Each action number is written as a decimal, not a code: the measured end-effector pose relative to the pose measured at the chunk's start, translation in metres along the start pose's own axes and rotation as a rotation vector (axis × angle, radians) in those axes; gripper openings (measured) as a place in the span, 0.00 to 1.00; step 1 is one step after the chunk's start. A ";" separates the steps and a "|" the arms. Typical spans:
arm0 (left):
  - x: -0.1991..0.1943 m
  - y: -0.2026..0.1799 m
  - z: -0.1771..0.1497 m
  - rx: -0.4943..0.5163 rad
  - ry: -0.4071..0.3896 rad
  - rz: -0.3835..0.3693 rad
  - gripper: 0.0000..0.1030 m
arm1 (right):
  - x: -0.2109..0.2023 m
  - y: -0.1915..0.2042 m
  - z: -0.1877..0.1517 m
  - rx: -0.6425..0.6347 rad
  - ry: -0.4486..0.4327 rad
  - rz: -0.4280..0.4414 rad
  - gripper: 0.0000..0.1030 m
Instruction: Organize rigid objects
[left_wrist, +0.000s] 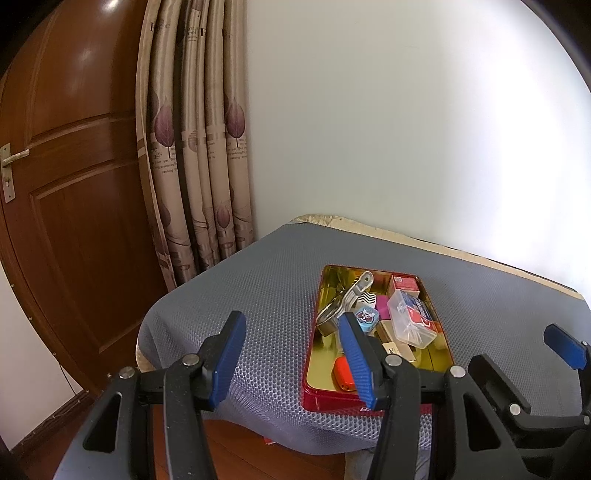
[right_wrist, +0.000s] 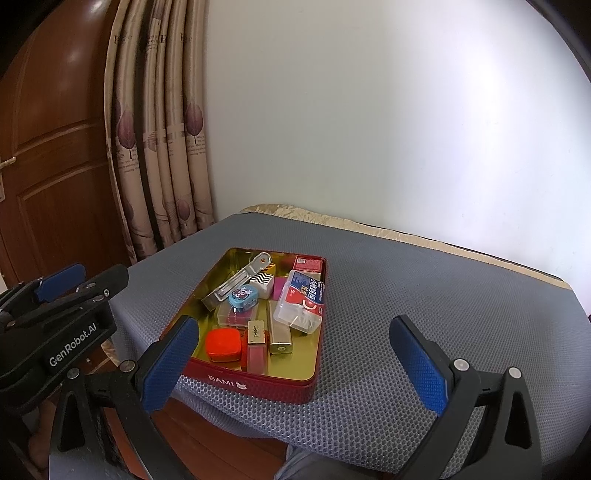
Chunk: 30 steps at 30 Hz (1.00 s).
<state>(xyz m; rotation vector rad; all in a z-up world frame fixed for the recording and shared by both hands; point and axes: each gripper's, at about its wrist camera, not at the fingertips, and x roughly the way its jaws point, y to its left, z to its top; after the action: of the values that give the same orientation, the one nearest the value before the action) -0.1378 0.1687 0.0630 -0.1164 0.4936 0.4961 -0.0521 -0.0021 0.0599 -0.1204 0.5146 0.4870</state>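
Note:
A red tin (right_wrist: 258, 384) with a gold inside lies on the grey mat and holds several small rigid items. Among them are an orange-red rounded case (right_wrist: 222, 345), a clear floss-pick box (right_wrist: 301, 301), a metal peeler (right_wrist: 236, 282), a blue round case (right_wrist: 242, 297) and a gold box (right_wrist: 279, 328). My right gripper (right_wrist: 295, 369) hangs open just before the tin's near wall, with nothing between its pads. My left gripper (left_wrist: 293, 358) is open over the mat left of the tin (left_wrist: 314, 398), its right finger (left_wrist: 358, 358) in front of the orange case (left_wrist: 343, 373).
The grey honeycomb mat (right_wrist: 406, 295) covers a table standing against a white wall. To the left hang a patterned curtain (left_wrist: 192, 147) and a brown door (left_wrist: 74, 184). Wooden floor shows below the table's near edge.

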 end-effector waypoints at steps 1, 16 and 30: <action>0.000 0.000 0.000 0.000 -0.001 0.001 0.52 | 0.000 0.000 0.000 -0.001 0.000 0.001 0.99; -0.001 -0.001 0.001 0.000 0.000 0.002 0.52 | 0.001 -0.001 -0.001 -0.001 0.001 0.002 0.99; -0.001 -0.001 0.002 0.003 0.003 0.006 0.52 | 0.001 -0.001 -0.001 -0.001 0.001 0.003 0.99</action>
<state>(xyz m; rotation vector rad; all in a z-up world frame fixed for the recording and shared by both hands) -0.1377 0.1677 0.0650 -0.1131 0.4980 0.5009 -0.0514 -0.0025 0.0589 -0.1207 0.5159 0.4898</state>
